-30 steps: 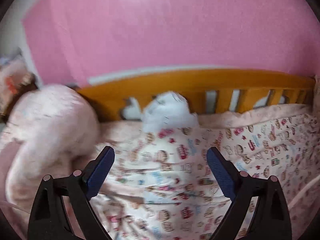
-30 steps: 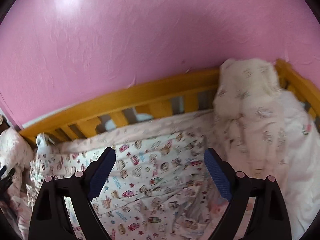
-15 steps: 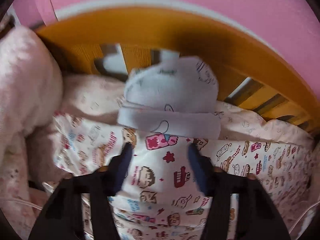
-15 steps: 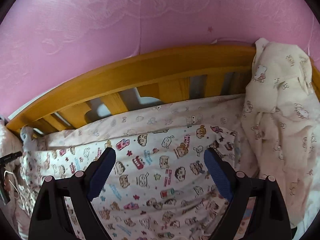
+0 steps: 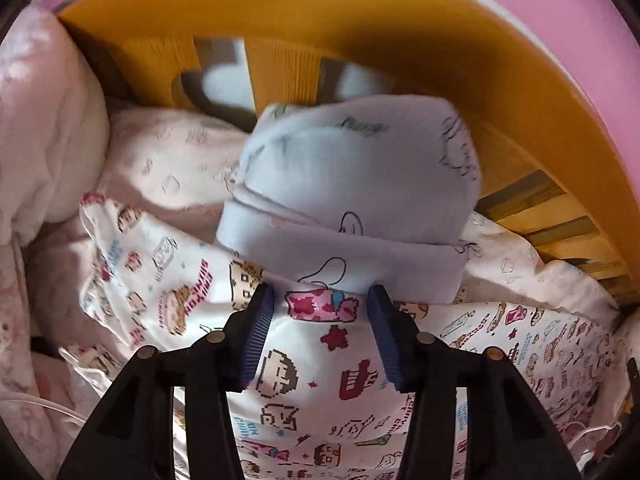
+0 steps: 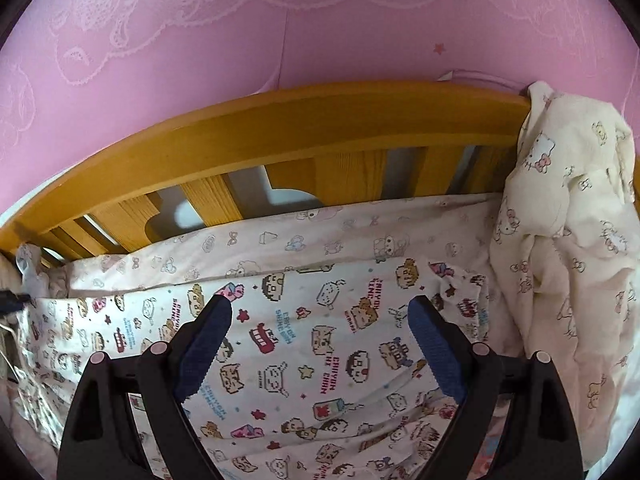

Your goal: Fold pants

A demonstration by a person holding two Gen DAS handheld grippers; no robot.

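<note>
The left gripper (image 5: pixel 320 300) points steeply down at the pants (image 5: pixel 312 364) — white cloth printed with cartoon figures — and its jaws are opening, a raised hump of that cloth between the blue pads (image 5: pixel 256 336). Just beyond the tips lies a pale blue cap (image 5: pixel 352 184), resting on the pants' far edge. Behind it runs a wooden rail (image 5: pixel 360 32); a pink blanket (image 5: pixel 44 120) is heaped at left.

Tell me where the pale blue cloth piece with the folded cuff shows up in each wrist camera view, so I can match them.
Left wrist: the pale blue cuffed cloth piece fills the centre, just below the rail.
Right wrist: the same piece is tiny at the far left edge, by the rail's end.
Shared landmark: the orange wooden slatted bed rail.
</note>
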